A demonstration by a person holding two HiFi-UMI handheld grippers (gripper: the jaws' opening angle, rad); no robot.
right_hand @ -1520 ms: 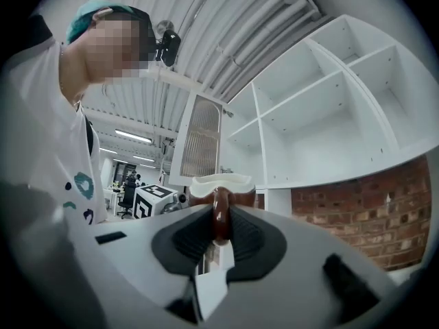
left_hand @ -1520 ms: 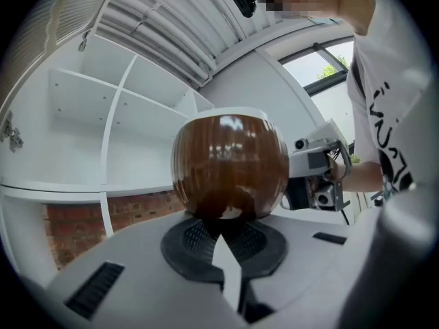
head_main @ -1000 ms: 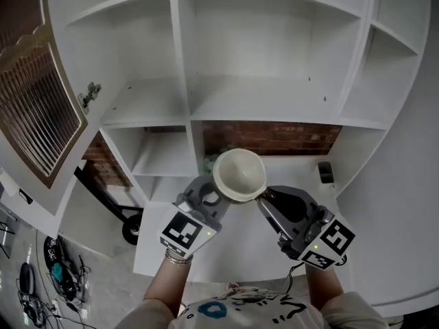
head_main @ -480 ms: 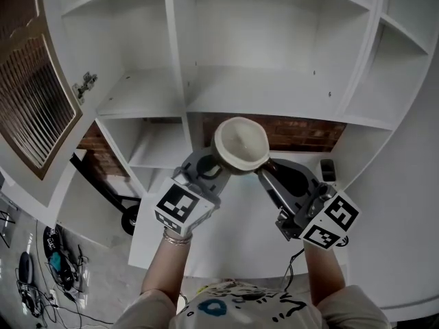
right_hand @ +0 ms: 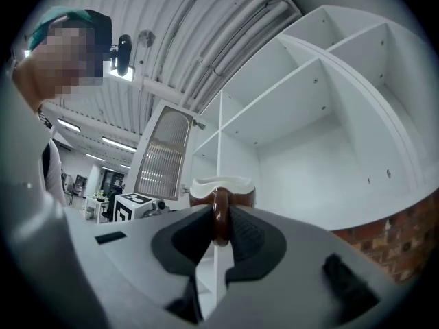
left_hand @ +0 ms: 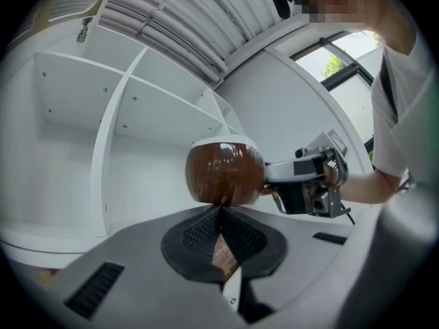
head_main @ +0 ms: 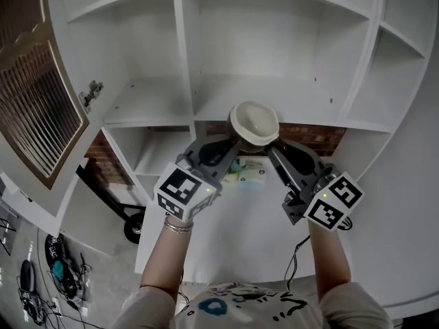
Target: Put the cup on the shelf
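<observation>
One brown cup with a white rim and inside hangs in the air before the white shelf, resting on no board. My right gripper has its fingers clamped on the cup's handle. My left gripper has its fingers pressed together, tips against the cup's brown wall. A brick wall shows behind the lower compartment.

Centre bay of white shelf unit stands wide open ahead; upright divider hems it on L, front edge crosses approach low, brick wall beneath.
</observation>
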